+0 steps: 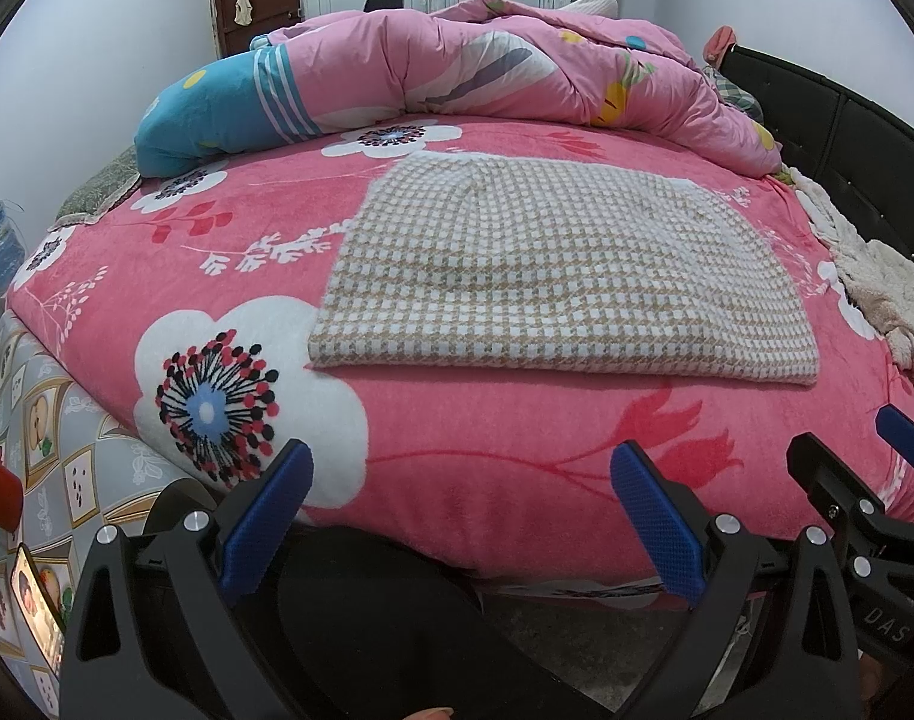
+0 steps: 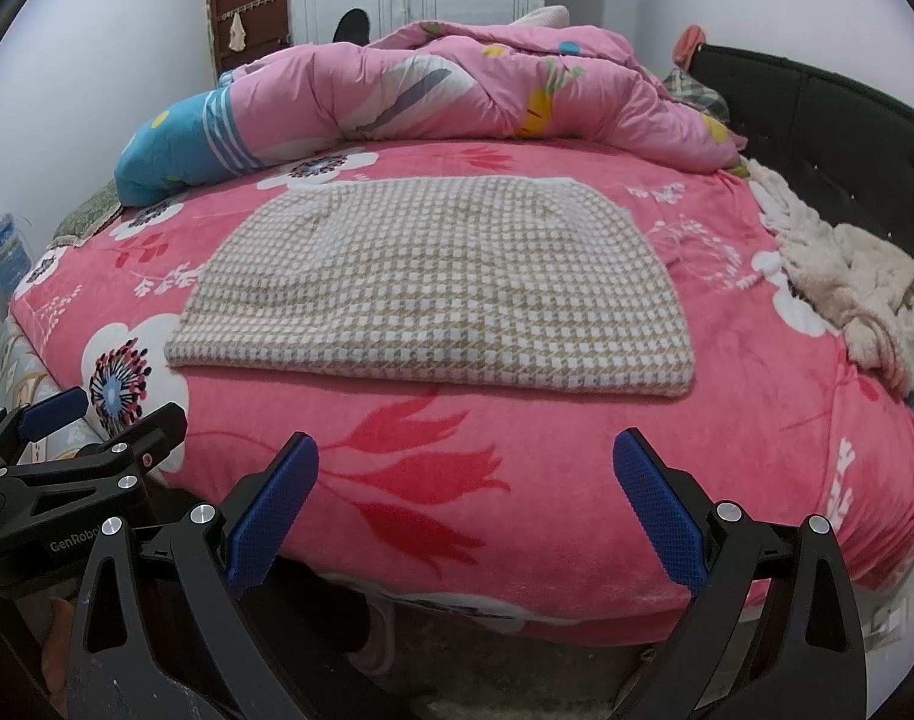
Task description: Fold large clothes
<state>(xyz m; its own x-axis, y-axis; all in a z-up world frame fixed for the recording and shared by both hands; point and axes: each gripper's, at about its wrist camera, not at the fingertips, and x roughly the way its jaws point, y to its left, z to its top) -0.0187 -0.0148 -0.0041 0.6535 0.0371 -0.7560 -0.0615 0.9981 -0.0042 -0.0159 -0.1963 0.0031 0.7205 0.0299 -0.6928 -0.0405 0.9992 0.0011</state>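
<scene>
A bed [image 1: 457, 492] covered by a pink floral fleece blanket [image 2: 517, 504] fills both views. Along its far edge lies a bunched pink quilt [image 1: 517, 66], its teal end [image 1: 211, 114] toward the far left corner. A black padded headboard [image 2: 817, 114] runs along the right edge, with a crumpled cream fleece garment [image 2: 841, 282] lying just beside it.

In the middle of the bed, nearer the front edge than the far one, a beige-and-white houndstooth garment [image 1: 553, 276] lies flat, folded into a neat rectangle with its thick folded edge facing the front edge.

Both grippers hover off the front edge, apart from the garment. The left gripper [image 1: 463, 510] has its blue-padded fingers [image 1: 265, 516] spread wide, holding nothing. The right gripper [image 2: 466, 510] likewise has its fingers [image 2: 661, 510] spread, empty.
</scene>
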